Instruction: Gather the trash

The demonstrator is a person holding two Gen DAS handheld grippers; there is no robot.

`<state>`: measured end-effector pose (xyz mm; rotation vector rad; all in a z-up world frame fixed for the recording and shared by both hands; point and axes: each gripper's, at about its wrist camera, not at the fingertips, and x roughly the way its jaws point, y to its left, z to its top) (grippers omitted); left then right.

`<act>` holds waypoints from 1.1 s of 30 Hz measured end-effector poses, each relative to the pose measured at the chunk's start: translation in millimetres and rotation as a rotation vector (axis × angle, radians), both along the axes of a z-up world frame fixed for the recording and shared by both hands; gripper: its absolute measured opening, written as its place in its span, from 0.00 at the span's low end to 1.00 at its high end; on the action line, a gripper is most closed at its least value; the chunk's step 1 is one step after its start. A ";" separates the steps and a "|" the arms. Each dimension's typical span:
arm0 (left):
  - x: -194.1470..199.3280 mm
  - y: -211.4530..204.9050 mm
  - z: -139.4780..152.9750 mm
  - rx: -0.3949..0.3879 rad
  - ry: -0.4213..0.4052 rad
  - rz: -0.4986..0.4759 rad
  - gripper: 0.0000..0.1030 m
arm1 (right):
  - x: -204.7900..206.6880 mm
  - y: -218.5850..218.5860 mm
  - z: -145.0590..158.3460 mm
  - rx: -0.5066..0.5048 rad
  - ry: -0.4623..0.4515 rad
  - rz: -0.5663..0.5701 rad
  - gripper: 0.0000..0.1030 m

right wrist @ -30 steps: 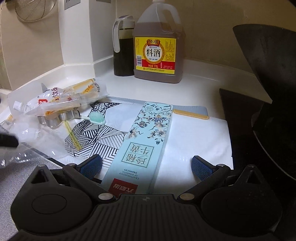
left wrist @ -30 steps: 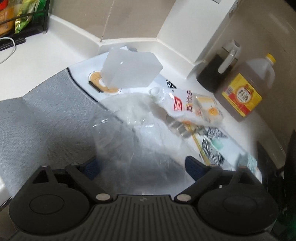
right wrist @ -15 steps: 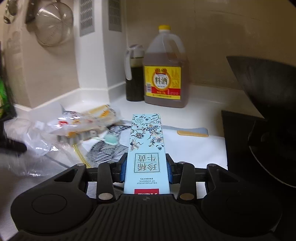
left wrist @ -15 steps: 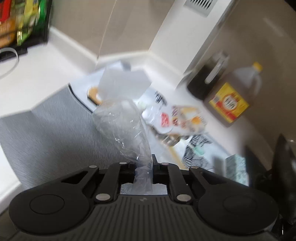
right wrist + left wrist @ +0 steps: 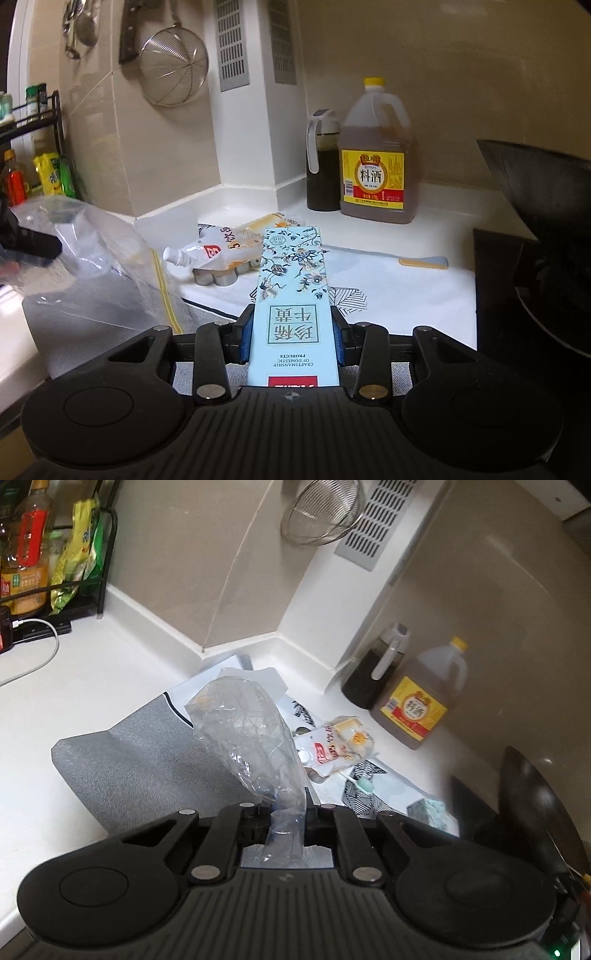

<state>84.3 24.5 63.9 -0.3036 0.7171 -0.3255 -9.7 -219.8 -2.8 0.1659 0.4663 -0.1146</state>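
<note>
The clear bag (image 5: 251, 738) and blue box (image 5: 291, 306), both loose on the counter (image 5: 92, 675) a second ago, are now clamped in the left gripper (image 5: 286, 808) and right gripper (image 5: 291, 332) and lifted clear, leaving the pouch (image 5: 336, 746) uncollected.

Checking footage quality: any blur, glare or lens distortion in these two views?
Left wrist: sharp on the clear plastic bag, fisheye bends the counter edges, soft sheen on the wall. Right wrist: blue box crisp, the bag at the left edge smeared, walls bowed, wok dark.
</note>
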 end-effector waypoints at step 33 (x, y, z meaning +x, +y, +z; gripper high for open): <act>-175.1 93.5 -19.0 0.061 -0.058 -0.041 0.11 | -159.7 87.0 34.9 -0.038 -0.023 0.382 0.40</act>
